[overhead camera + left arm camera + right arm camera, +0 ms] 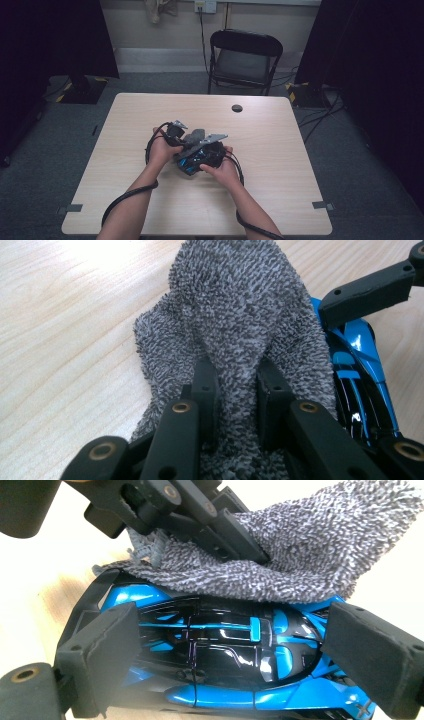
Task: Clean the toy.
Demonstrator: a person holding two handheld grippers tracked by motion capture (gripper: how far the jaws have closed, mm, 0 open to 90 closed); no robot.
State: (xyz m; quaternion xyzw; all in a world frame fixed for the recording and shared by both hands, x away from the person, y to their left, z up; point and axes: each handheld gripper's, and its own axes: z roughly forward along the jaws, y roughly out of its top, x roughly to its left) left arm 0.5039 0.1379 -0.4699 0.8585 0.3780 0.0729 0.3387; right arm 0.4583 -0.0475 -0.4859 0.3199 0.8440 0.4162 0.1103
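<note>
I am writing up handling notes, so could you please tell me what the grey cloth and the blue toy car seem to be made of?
The grey cloth looks like soft terry or microfibre: a matte, looped, nubbly pile that drapes in folds. The toy car looks like hard glossy plastic, possibly painted metal: smooth blue and black panels with sharp highlights. The table seems pale wood-grain laminate.

Both bare forearms enter from the bottom edge of the high view and converge near the table's middle, each trailed by a black cable. The left hand (159,149) holds the left gripper (235,377), whose two black jaws are pinched close together on a fold of grey terry cloth (235,305). The right hand (222,170) holds the right gripper (235,645), its padded jaws spread wide, pressing opposite ends of a glossy blue-and-black toy car (220,650).
</note>
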